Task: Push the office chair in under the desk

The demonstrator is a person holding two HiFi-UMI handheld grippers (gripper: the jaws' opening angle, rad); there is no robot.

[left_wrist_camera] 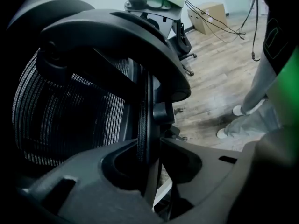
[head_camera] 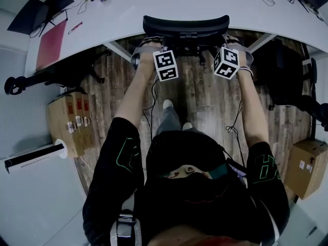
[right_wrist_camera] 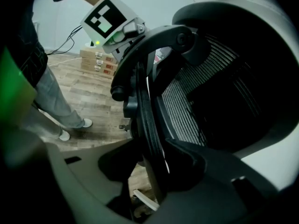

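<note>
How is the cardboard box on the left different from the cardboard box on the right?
The left box wears a row of red and white labels. The right box shows only a couple of small pale ones. The left box looks longer, and the right box looks more like a cube. Both are brown cardboard and sit on the floor.

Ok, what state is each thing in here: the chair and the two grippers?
office chair: upright, its back at the edge of the desk.
left gripper: shut on one side edge of the office chair back.
right gripper: shut on the opposite side edge.
</note>
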